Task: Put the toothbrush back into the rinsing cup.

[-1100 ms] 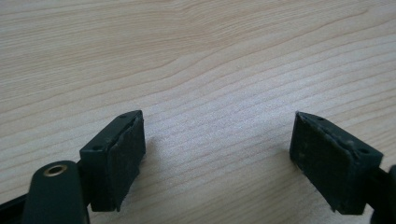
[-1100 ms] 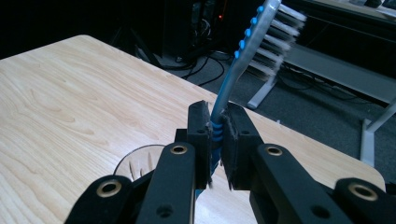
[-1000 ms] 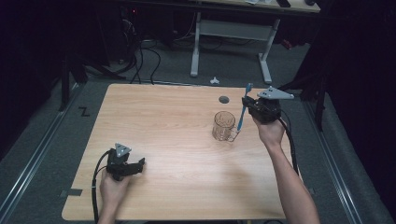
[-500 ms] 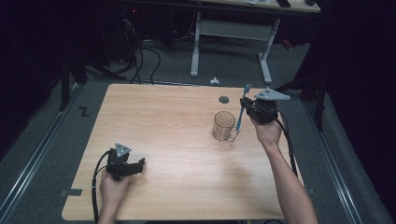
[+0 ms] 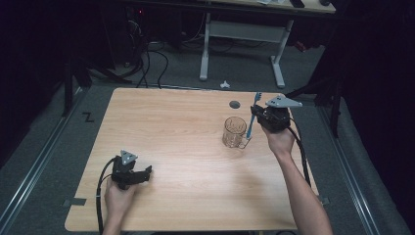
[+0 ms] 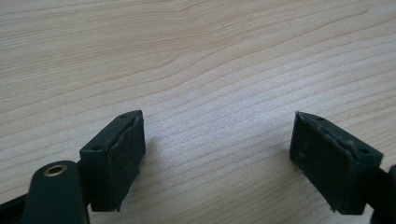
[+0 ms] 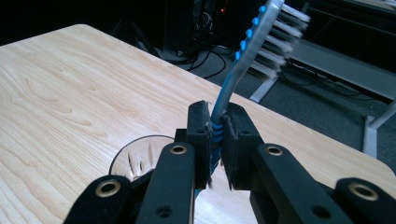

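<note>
A blue toothbrush (image 5: pixel 252 117) with white bristles stands nearly upright, head up, with my right gripper (image 5: pixel 258 115) shut on its handle. In the right gripper view the two pads pinch the toothbrush (image 7: pixel 243 51) at mid handle, and the clear glass cup (image 7: pixel 135 161) sits just below and to the left. From above, the cup (image 5: pixel 234 132) stands on the wooden table (image 5: pixel 181 127) right of centre, and the brush's lower end hangs beside its right rim. My left gripper (image 5: pixel 147 172) rests open near the front left, its jaws (image 6: pixel 219 154) spread over bare wood.
A small dark round hole (image 5: pixel 235 104) marks the table behind the cup. Beyond the far edge stand a white desk frame (image 5: pixel 242 44) and loose cables (image 5: pixel 147 58) on the dark floor. A small white object (image 5: pixel 224 84) lies on the floor there.
</note>
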`<action>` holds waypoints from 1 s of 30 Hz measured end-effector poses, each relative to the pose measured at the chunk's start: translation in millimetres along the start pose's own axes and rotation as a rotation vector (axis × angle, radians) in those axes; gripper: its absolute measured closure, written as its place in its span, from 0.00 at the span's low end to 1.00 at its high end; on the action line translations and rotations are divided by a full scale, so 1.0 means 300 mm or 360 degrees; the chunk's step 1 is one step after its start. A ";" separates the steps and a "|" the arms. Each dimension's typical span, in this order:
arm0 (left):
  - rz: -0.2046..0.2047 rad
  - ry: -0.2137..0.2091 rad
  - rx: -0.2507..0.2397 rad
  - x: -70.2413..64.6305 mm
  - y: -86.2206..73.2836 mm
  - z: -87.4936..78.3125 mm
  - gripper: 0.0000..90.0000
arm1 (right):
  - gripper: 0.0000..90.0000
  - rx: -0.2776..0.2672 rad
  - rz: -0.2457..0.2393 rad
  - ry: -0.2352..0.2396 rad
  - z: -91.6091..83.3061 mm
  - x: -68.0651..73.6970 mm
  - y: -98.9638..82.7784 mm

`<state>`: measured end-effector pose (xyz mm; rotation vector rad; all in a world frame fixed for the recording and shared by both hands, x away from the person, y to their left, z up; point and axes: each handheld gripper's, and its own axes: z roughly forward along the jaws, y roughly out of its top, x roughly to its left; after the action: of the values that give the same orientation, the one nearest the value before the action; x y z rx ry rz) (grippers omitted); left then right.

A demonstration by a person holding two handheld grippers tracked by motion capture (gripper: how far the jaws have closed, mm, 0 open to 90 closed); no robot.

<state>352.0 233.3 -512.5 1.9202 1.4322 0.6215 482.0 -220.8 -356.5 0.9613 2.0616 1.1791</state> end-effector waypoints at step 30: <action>-0.0001 -0.0002 -0.0001 0.000 0.000 0.000 0.21 | 0.91 0.0098 -0.0058 0.0017 -0.021 0.009 -0.030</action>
<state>352.1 233.2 -512.6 1.9194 1.4313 0.6204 473.0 -224.9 -361.9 0.9439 2.1262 1.1103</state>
